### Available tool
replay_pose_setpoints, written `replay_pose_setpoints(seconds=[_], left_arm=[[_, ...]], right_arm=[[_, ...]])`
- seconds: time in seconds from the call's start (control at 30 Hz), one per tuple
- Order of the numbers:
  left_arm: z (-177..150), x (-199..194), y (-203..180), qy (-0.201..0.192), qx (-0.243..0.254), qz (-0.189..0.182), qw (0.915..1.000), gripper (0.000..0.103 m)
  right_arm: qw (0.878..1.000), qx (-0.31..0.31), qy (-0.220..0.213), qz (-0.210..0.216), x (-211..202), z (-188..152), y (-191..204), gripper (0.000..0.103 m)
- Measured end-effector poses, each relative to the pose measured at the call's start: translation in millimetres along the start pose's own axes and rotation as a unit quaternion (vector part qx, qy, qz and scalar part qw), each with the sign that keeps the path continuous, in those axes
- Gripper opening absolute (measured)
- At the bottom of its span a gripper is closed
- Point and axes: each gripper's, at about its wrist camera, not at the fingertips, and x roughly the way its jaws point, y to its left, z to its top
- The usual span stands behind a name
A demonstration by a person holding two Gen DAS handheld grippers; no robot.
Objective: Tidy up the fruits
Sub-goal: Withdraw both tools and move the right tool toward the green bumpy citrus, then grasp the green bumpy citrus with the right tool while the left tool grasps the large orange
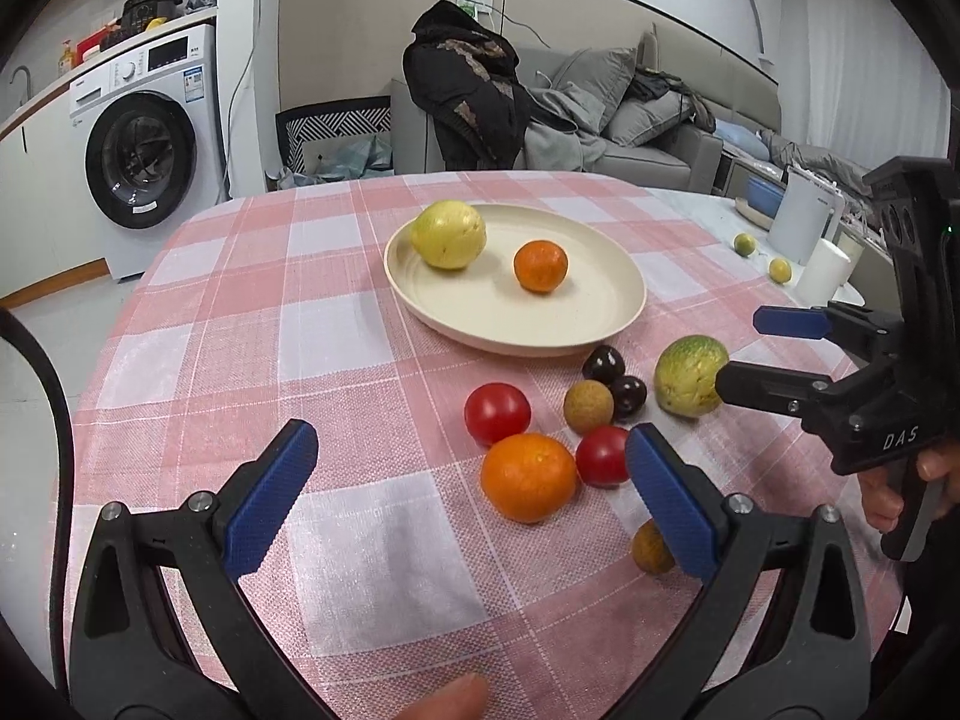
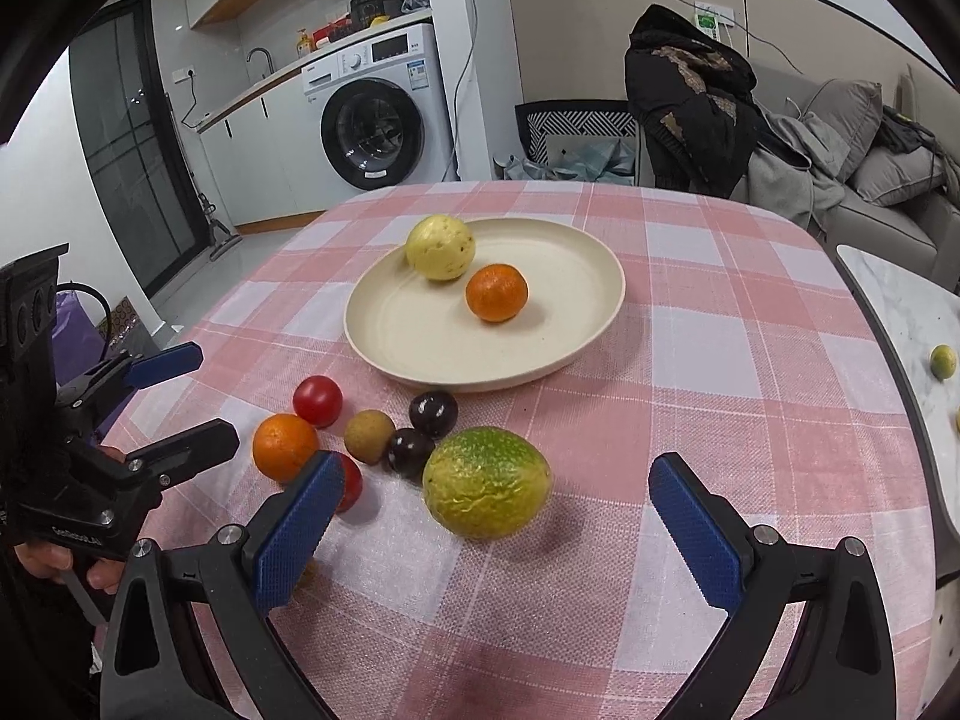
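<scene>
On the checked cloth, between plate and grippers: the loose fruit is gathered in one cluster.

Table (image 2: pixel 750 360): covered in pink-and-white check; everything in play lies on it.

Plate (image 2: pixel 390 336): set beyond the cluster; a pale yellow fruit (image 2: pixel 441 247) and a small orange (image 2: pixel 497 292) are already held in it, apart from each other.

Green-yellow fruit (image 2: pixel 486 483): the largest loose piece — seen straight ahead of the right gripper (image 2: pixel 492 534), just past the fingertips and roughly centred in their gap; its long axis is judged to run across the gap, slightly tilted.

Right gripper: spread wide, nothing held; it is the nearer hand to this fruit, so the coming move is judged to be a short push forward and a close.

Left gripper (image 1: pixel 474 504): also spread wide and empty; the large orange (image 1: pixel 528 477) is framed just ahead of its tips, toward its right finger.

Smaller pieces: two red tomatoes (image 1: pixel 497 413), two dark plums (image 1: pixel 603 363) and a brown longan (image 1: pixel 588 406) are packed between orange and green fruit — some touching.

Risk: neighbours may be nudged by the right gripper's left finger.
</scene>
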Motion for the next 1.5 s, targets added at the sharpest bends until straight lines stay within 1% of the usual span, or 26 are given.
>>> replay_pose_setpoints(seconds=[0.17,0.27,0.37,0.43,0.47,0.5,0.67,0.8,0.87,1.03,1.1,1.37,1.47,1.5], left_arm=[[-2.1,9.1,4.5,0.015,-0.004,-0.003,0.9999,0.102],[-3.8,14.0,5.5,0.022,-0.003,0.002,0.9998,0.102],[-4.5,18.5,6.6,0.028,-0.005,0.002,0.9996,0.102],[-5.7,21.9,6.6,0.034,-0.002,0.002,0.9994,0.102],[-6.2,23.1,6.5,0.036,0.000,0.003,0.9993,0.102],[-6.3,23.9,5.9,0.038,0.001,0.003,0.9993,0.102],[-6.2,25.3,4.9,0.042,0.001,0.001,0.9991,0.102],[-6.0,26.0,4.3,0.045,0.001,0.000,0.9990,0.102],[-6.1,27.3,4.7,0.048,-0.001,-0.002,0.9988,0.102],[-6.0,30.5,6.8,0.055,-0.005,-0.004,0.9985,0.102],[-6.4,31.2,8.3,0.056,-0.008,-0.002,0.9984,0.102],[-7.6,35.3,11.4,0.064,-0.015,0.000,0.9978,0.101],[-8.6,38.5,9.8,0.073,-0.011,-0.007,0.9973,0.095],[-9.0,40.0,9.4,0.077,-0.010,-0.010,0.9970,0.090]], right_arm=[[1.000,0.004,0.026,0.007,12.5,-4.5,-0.7,0.103],[0.999,0.012,0.040,0.009,19.5,-7.9,-3.1,0.103],[0.999,0.025,0.041,0.014,23.0,-9.6,-8.0,0.102],[0.999,0.031,0.041,0.016,25.1,-10.2,-10.5,0.094],[0.998,0.034,0.042,0.017,26.0,-10.2,-11.8,0.087],[0.998,0.038,0.043,0.018,26.5,-9.9,-12.4,0.084],[0.997,0.053,0.047,0.030,31.0,-11.5,-16.3,0.083],[0.996,0.061,0.048,0.039,34.8,-11.4,-16.9,0.079],[0.996,0.062,0.045,0.037,36.0,-11.3,-16.2,0.078],[0.997,0.060,0.042,0.037,37.6,-10.6,-13.1,0.064],[0.997,0.056,0.044,0.038,37.8,-10.6,-12.0,0.051],[0.998,0.033,0.036,0.044,32.4,-11.0,-2.4,0.051],[0.998,0.029,0.029,0.050,28.4,-9.9,-0.1,0.051],[0.998,0.028,0.027,0.050,27.2,-9.7,0.7,0.051]])
